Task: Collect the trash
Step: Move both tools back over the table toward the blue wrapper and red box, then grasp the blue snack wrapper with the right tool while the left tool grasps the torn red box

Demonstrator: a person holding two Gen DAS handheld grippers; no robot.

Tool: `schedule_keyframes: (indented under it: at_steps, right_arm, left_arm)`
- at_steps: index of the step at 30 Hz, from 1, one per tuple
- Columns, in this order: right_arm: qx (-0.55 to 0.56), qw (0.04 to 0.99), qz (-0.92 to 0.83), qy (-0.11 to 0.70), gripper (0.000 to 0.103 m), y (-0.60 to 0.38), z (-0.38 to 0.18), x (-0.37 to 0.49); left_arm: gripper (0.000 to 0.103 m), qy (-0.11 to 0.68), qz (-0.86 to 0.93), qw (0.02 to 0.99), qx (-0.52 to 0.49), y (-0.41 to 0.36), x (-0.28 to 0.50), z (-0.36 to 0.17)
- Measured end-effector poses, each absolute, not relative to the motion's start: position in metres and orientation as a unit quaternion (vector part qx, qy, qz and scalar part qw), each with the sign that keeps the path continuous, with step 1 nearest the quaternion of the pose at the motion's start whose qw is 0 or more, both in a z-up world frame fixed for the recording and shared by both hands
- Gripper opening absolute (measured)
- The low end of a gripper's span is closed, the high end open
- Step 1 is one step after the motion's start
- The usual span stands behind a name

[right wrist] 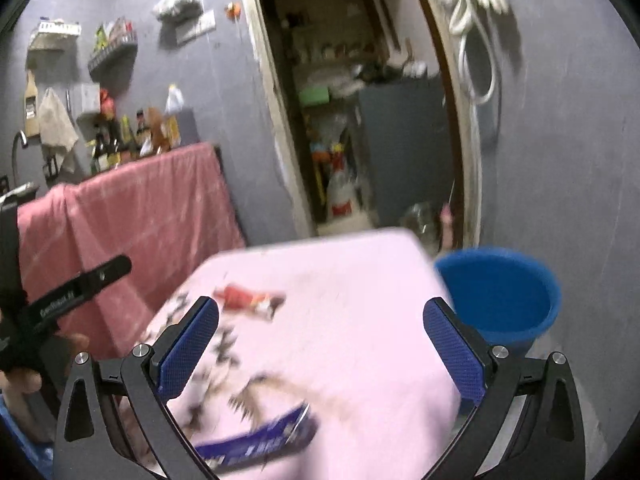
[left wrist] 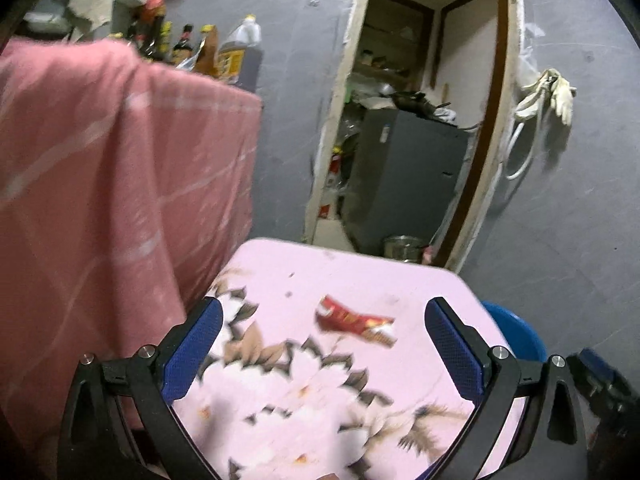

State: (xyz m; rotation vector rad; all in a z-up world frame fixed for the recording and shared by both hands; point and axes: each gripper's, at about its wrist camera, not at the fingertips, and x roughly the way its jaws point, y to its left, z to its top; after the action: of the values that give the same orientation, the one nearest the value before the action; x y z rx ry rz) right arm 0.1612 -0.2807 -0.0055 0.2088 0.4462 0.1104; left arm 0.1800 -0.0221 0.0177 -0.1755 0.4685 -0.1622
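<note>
A small bench (left wrist: pixel 400 280) covered in a smooth pale-pink cloth printed with white blossoms and brown leaves carries the trash. A crumpled red snack wrapper (left wrist: pixel 352 322), glossy and creased, lies near the middle of the bench top, toward its far edge; in the right wrist view the same wrapper (right wrist: pixel 250 298) sits left of centre. A flat dark-blue wrapper (right wrist: pixel 260 440) with pale lettering lies at the near edge of the bench, blurred. The left hand-held gripper (left wrist: pixel 324 354) hovers above the bench, released, its textured blue pads spread wide with only the cloth and the red wrapper beyond them. The right hand-held gripper (right wrist: pixel 320 350) is likewise spread apart and grasps nothing. A round blue plastic bucket (right wrist: pixel 500 300) stands on the floor just beside the far right corner of the bench. On the left, a pink woven cloth (left wrist: pixel 120 180) drapes over a taller counter crowded with bottles (left wrist: pixel 188 46). Beyond the far edge opens a doorway (left wrist: pixel 420 120) showing a grey cabinet (left wrist: pixel 408 176) and clutter. Pale gloves (left wrist: pixel 560 94) and a white hose hang on the grey wall.
</note>
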Motion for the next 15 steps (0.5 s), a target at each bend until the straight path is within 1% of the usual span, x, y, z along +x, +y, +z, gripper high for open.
schedule_keyframes:
  at_steps: [9, 11, 13, 15]
  right_arm:
    - [0.126, 0.941, 0.056, 0.309, 0.102, -0.261, -0.052, 0.144]
    - [0.143, 0.931, 0.058, 0.330, 0.099, -0.261, -0.061, 0.143]
    - [0.158, 0.923, 0.063, 0.344, 0.090, -0.261, -0.069, 0.144]
    - [0.173, 0.915, 0.067, 0.358, 0.083, -0.260, -0.076, 0.145]
  left_arm:
    - [0.099, 0.263, -0.050, 0.961, -0.077, -0.005, 0.165, -0.016]
    - [0.099, 0.270, -0.046, 0.958, -0.081, 0.000, 0.165, -0.021]
    - [0.099, 0.277, -0.044, 0.956, -0.085, 0.001, 0.166, -0.024]
    - [0.099, 0.282, -0.043, 0.955, -0.084, 0.001, 0.166, -0.026]
